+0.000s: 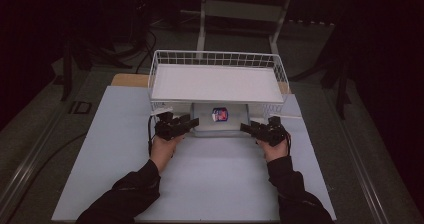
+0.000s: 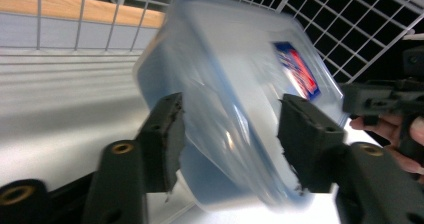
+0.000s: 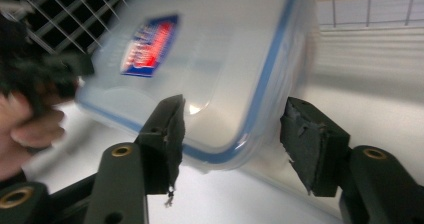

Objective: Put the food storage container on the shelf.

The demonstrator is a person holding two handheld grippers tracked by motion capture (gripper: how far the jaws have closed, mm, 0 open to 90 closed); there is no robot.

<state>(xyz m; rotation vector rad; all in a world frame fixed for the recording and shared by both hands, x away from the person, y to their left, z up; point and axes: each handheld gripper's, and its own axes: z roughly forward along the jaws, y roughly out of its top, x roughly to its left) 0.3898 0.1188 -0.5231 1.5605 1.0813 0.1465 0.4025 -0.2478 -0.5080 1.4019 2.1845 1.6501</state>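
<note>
A clear plastic box (image 1: 216,120) with a blue-rimmed lid and a red and blue label lies on the table under the white wire rack (image 1: 215,55). My left gripper (image 1: 192,120) is at its left end and my right gripper (image 1: 245,127) at its right end. In the left gripper view the box (image 2: 235,69) is tilted and blurred, and one corner sits between the wide-apart jaws of the left gripper (image 2: 230,129). In the right gripper view the box (image 3: 215,59) has its rim against one jaw of the right gripper (image 3: 232,129), with a gap at the other.
The rack's flat white shelf (image 1: 215,84) roofs the box, and wire mesh closes the back. A white board (image 1: 210,179) covers the table in front. A wooden strip (image 1: 129,79) shows behind the rack. Dark floor and stands surround the table.
</note>
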